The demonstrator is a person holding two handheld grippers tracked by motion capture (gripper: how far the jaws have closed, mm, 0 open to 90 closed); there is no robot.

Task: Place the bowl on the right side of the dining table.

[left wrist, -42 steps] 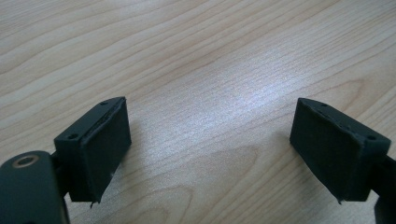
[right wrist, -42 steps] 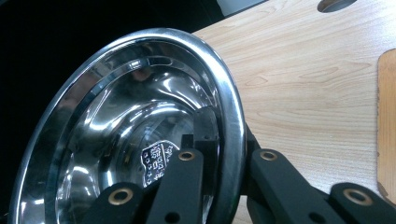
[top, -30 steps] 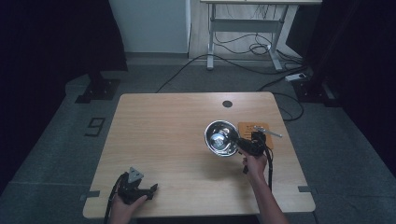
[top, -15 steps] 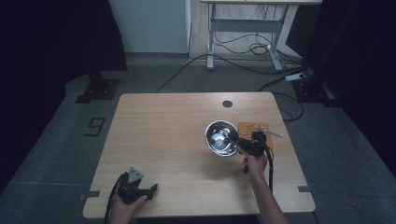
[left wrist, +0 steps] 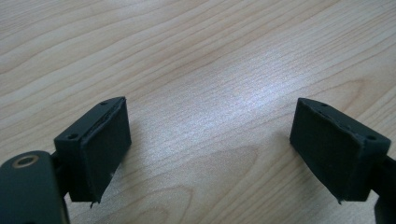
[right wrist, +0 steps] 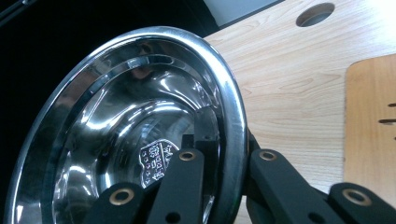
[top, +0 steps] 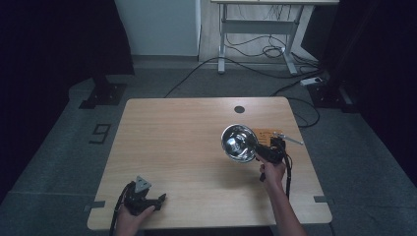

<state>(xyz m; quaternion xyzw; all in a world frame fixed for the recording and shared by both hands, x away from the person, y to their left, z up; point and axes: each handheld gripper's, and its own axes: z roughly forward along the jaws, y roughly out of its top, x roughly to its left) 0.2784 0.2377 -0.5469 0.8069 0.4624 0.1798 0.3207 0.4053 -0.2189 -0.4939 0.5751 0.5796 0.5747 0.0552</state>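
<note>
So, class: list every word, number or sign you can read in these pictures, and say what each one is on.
"9": a mark on the floor left of the table; it could be read another way up.
Engraved stamp inside the steel bowl, which the right gripper holds by the rim: rows of small characters, too small to read.
Nothing readable on the wooden board.

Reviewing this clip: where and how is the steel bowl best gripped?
By its rim, I'd judge, one jaw inside and one outside the wall. The bowl is smooth, round and too wide to span, so the thin rolled rim is the only pinchable edge. The right gripper is clamped on its near-right rim, coming from the person's side, with the bowl tilted up off the table.
</note>
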